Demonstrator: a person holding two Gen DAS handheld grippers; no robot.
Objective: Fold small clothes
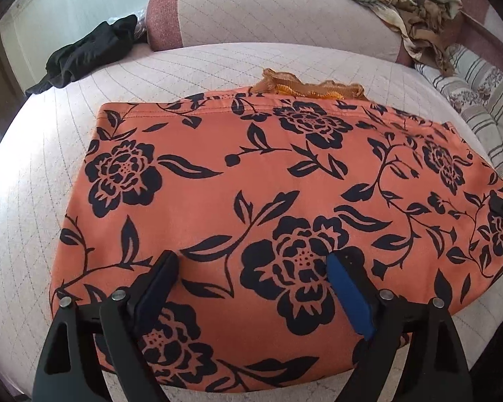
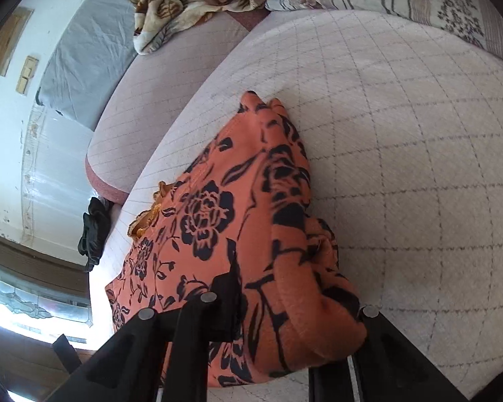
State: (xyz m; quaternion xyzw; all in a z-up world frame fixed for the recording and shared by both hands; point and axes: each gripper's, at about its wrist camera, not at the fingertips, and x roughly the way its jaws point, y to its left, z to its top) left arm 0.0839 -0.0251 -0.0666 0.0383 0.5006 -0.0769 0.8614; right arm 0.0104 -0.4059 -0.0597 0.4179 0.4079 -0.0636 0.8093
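- An orange garment point(image 1: 251, 174) printed with black flowers lies spread on a pale quilted cushion point(image 1: 50, 174); it fills the middle of the left wrist view.
- A strip of golden lace trim point(image 1: 305, 85) peeks out along the garment's far edge.
- The left tongs point(image 1: 251, 268) hover over the near part of the garment with jaws spread wide and nothing between them; the blue pads point(image 1: 350, 298) face each other across the printed cloth.
- The right tongs point(image 2: 295, 305) sit at the garment's end, where a bunched fold point(image 2: 305, 268) of orange cloth rises between the two fingers; the right finger is mostly hidden by that fold, so I cannot tell whether the cloth is pinched or only draped there.
- A crumpled black cloth point(image 1: 90, 53) lies at the cushion's far left edge, well apart from the garment.
- A brown-and-cream patterned blanket point(image 1: 409, 3) is heaped on the backrest point(image 1: 268, 13) behind.
- A striped floral pillow point(image 1: 479, 100) lies to the right, near the garment's far corner.
- A grey sheet point(image 2: 84, 53) shows beyond the backrest in the right wrist view.
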